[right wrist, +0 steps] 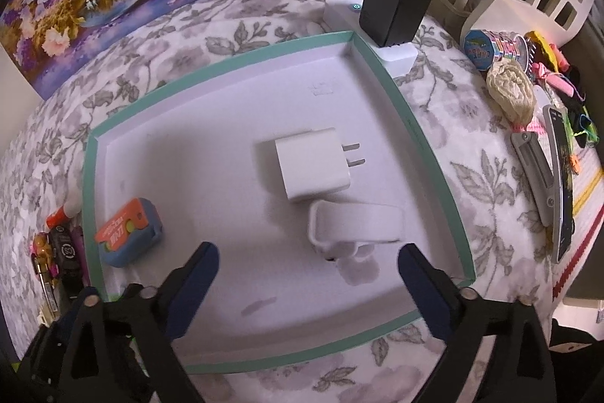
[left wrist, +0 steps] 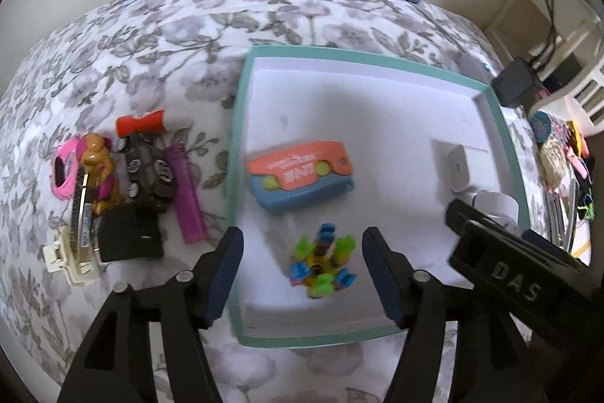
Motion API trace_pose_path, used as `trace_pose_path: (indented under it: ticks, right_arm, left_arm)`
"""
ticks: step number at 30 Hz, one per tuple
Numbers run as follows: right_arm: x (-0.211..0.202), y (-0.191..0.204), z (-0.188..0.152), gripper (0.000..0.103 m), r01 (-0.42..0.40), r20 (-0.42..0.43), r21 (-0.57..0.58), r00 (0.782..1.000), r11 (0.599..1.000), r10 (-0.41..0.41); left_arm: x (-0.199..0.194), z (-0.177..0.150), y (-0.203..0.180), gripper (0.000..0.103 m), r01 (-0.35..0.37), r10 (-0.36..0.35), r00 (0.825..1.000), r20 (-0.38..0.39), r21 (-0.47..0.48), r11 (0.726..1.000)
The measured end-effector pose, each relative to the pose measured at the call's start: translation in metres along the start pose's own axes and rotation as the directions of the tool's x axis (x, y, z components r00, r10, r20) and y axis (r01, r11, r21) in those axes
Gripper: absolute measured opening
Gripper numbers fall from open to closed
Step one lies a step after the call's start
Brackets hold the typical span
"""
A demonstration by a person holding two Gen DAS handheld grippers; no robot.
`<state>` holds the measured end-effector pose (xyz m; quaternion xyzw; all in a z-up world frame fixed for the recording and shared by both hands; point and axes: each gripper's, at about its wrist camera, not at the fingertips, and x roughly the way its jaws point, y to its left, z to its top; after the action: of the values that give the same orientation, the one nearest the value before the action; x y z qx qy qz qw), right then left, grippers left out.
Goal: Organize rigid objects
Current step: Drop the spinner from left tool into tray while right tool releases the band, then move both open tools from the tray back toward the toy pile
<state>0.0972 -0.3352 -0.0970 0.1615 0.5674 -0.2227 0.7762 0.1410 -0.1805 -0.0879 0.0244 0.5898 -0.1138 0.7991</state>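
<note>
Soft, dim indoor light is casting blurred shadows ahead of both tools; fisheye edges are bending and darkening heavily.

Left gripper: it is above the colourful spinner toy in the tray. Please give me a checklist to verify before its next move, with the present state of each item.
1. Left gripper open: ok, fingers wide apart.
2. Left gripper empty: ok, the spinner toy lies between the fingers in the view but untouched, on the floor of the tray.
3. Right gripper open and empty: ok.
4. Path to the left pile clear: ok, the purple lighter and toy car lie outside the tray.
5. Right gripper clear of the left: cannot tell, its body sits close at the left view's right edge.
6. Orange-blue case fully inside the tray: ok.
</note>
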Motion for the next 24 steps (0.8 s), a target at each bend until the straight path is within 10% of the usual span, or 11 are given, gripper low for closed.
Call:
trace_pose_path:
  ticks: [24]
  right_arm:
    - [-0.018,0.017,-0.002,0.103,-0.018,0.072,-0.026,0.997,0.999,0.020]
  left_arm:
    - [-0.053,0.021,0.123,0.088,-0.114,0.153,0.983,0.097,-0.328,0.938]
